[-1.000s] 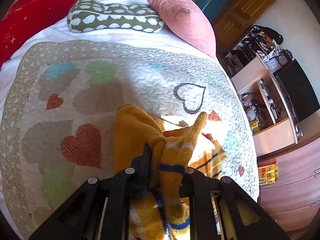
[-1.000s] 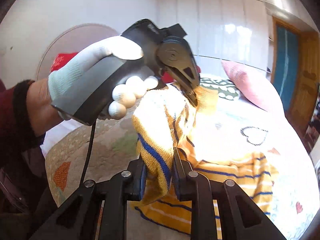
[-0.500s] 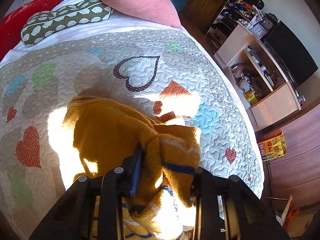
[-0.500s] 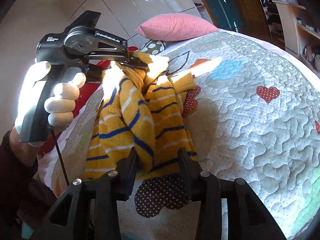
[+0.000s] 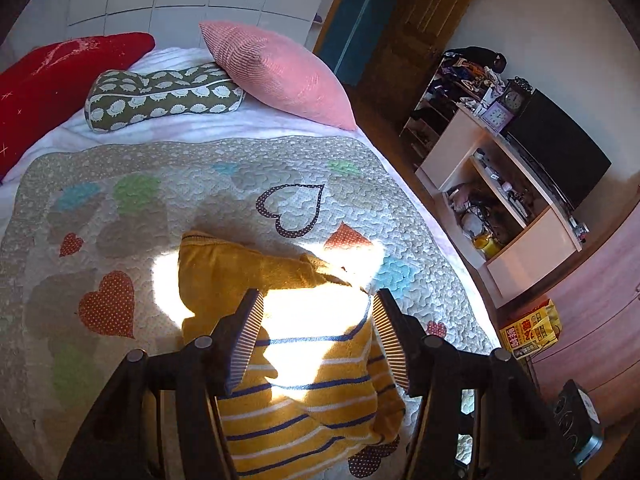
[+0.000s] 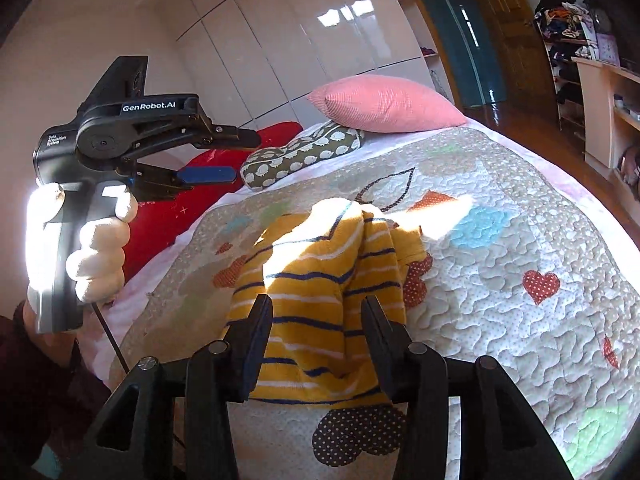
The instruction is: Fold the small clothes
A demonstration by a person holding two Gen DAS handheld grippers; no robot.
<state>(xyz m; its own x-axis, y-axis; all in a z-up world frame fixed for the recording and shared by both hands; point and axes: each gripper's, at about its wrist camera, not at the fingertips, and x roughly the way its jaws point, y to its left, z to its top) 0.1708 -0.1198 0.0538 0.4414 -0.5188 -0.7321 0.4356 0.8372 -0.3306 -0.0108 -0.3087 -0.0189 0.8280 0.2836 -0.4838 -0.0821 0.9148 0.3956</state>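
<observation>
A small yellow knit sweater with blue and white stripes [image 5: 304,376] lies bunched on the heart-patterned quilt [image 5: 224,184]. My left gripper [image 5: 316,300] is open and empty, hovering above the sweater. The sweater also shows in the right wrist view [image 6: 316,272]. My right gripper [image 6: 316,304] is open, its fingers on either side of the sweater's near edge. The left gripper [image 6: 228,156] shows in the right wrist view at the upper left, open, held in a white-gloved hand above the bed.
A pink pillow [image 5: 276,76], a green patterned bolster [image 5: 160,96] and a red pillow [image 5: 52,84] lie at the head of the bed. The bed's right edge drops to the floor beside a shelf unit [image 5: 504,200]. A yellow box [image 5: 532,328] sits on the floor.
Both grippers have let go of the sweater and opened. The sweater has dropped onto the quilt in a folded heap. The left gripper has lifted away.
</observation>
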